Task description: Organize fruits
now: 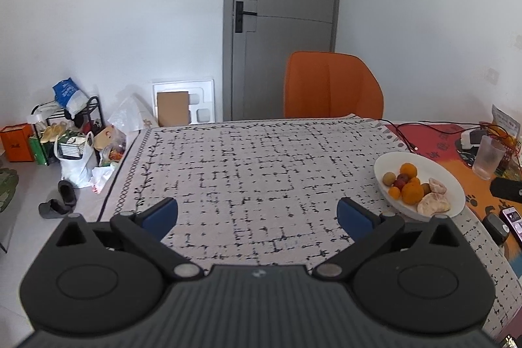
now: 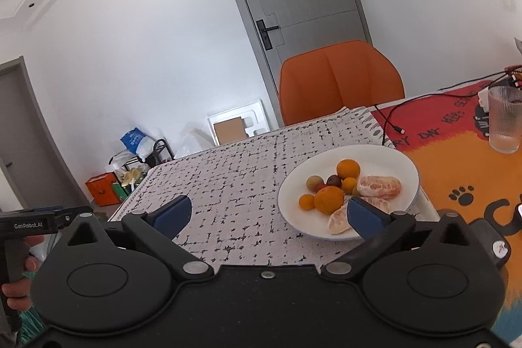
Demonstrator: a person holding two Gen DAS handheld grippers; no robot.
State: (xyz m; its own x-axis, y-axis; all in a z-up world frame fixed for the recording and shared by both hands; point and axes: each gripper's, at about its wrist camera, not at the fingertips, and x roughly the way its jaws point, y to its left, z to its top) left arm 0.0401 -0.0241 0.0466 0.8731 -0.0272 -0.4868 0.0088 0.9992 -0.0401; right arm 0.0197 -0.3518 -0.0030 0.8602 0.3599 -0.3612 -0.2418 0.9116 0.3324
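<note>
Our main worry is the crowding on the white plate point(image 2: 404, 165): the big orange point(image 2: 329, 200), the small mandarin point(image 2: 306, 202), the dark plum point(image 2: 334, 180) and the greenish-brown round fruit point(image 2: 312, 182) sit touching or nearly touching, so if we close on one we may nudge its neighbours and send a round one rolling over the shallow rim onto the worktop point(image 2: 235, 172). The peeled citrus pieces point(image 2: 378, 186) look soft — a hard squeeze would likely crush them. The ribbed glass point(image 2: 505, 119) and the cable point(image 2: 390, 116) lie beyond the plate on the right, and a wide swing could catch them.

The right gripper point(image 2: 269, 213) has its jaws spread wide with nothing between them. Its right blue pad overlaps the near edge of the plate in the right wrist view, in front of a peeled segment point(image 2: 339, 219); we cannot tell whether it touches. The fruit lies ahead and to the right of the gap between the jaws, not inside it.

The left gripper point(image 1: 257, 212) is likewise spread wide and holds nothing, over bare patterned tablecloth point(image 1: 248, 165). From it, the plate point(image 1: 453, 185) sits off to the right — well outside its jaws.
</note>
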